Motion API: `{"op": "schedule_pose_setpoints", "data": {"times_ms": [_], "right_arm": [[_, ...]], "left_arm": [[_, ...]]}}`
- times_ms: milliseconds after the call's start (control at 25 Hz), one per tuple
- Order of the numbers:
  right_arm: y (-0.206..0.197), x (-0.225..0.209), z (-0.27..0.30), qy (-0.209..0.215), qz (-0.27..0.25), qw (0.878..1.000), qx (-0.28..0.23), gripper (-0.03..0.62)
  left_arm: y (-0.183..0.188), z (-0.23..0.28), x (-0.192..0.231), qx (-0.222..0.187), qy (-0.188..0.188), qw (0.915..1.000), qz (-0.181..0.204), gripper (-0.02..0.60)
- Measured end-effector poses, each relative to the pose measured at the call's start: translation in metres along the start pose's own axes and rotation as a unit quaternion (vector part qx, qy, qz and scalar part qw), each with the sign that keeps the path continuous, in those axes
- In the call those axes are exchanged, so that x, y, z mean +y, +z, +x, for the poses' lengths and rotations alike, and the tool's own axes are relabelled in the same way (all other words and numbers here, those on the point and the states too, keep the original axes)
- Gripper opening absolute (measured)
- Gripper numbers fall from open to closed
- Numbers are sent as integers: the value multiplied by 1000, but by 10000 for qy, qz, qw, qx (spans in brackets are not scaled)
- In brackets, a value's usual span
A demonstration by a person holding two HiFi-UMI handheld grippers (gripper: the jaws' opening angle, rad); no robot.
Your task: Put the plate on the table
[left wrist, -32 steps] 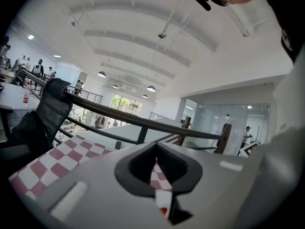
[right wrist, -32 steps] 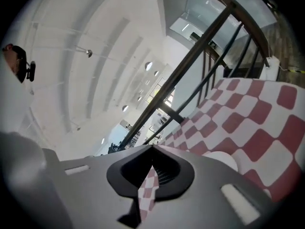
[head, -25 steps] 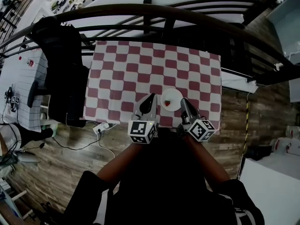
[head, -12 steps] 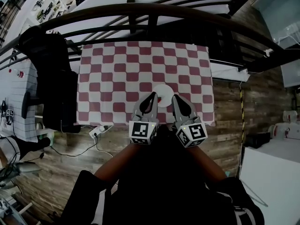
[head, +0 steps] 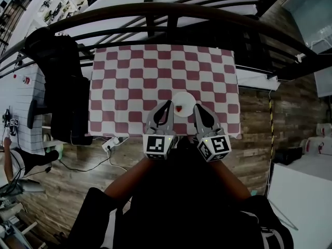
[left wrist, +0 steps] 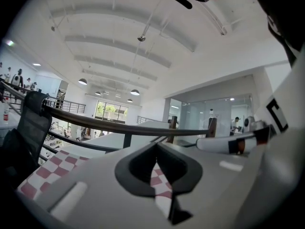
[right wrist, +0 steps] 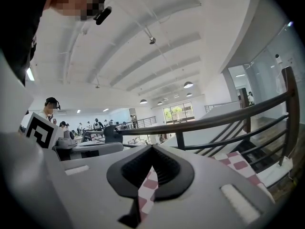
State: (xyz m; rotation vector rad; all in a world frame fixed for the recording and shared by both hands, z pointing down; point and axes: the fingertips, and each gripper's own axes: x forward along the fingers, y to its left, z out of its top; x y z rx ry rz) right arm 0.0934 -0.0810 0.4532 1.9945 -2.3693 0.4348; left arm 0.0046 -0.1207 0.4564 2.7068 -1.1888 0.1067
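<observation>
A small white plate (head: 182, 102) with a red mark on it lies on the red-and-white checked tablecloth (head: 129, 82), near the table's front edge. My left gripper (head: 167, 105) points at the plate's left rim and my right gripper (head: 196, 108) at its right rim, both low over the cloth. Neither holds anything. In the left gripper view the left gripper (left wrist: 156, 144) has its tips together, with only checked cloth showing behind them. The right gripper (right wrist: 152, 147) looks the same in the right gripper view. The plate is hidden in both gripper views.
A black curved railing (head: 155, 12) runs behind the table. A black jacket (head: 65, 82) hangs at the table's left end. A white power strip (head: 110, 144) with cables lies on the wooden floor (head: 259, 139) by the front left corner.
The head view has shifted a little. The right gripper has come slightly nearer the left one. The plate lies in the same spot on the cloth.
</observation>
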Motion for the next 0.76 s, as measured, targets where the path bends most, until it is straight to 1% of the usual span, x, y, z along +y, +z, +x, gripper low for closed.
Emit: {"op": "schedule_pose_setpoints", "data": {"times_ms": [160,440,600,760], "right_arm": [[2,-1,1,-61,38,10000,-19,-3],[5,1,3,-123,-85,9998,-98,-3],[5,-7,1,-229,-98,9997,-82,-3],[4,-19,0,-334,-50,9994,-70,-3]], "left_arm": [[1,-1,3,-11,7,10000,31,9],[-2,-3,6,-30,-46,10000,6,9],[-3,-2,7,4,-70,10000,-9,9],[-6,5,10,75,-2,9999,-111,9]]}}
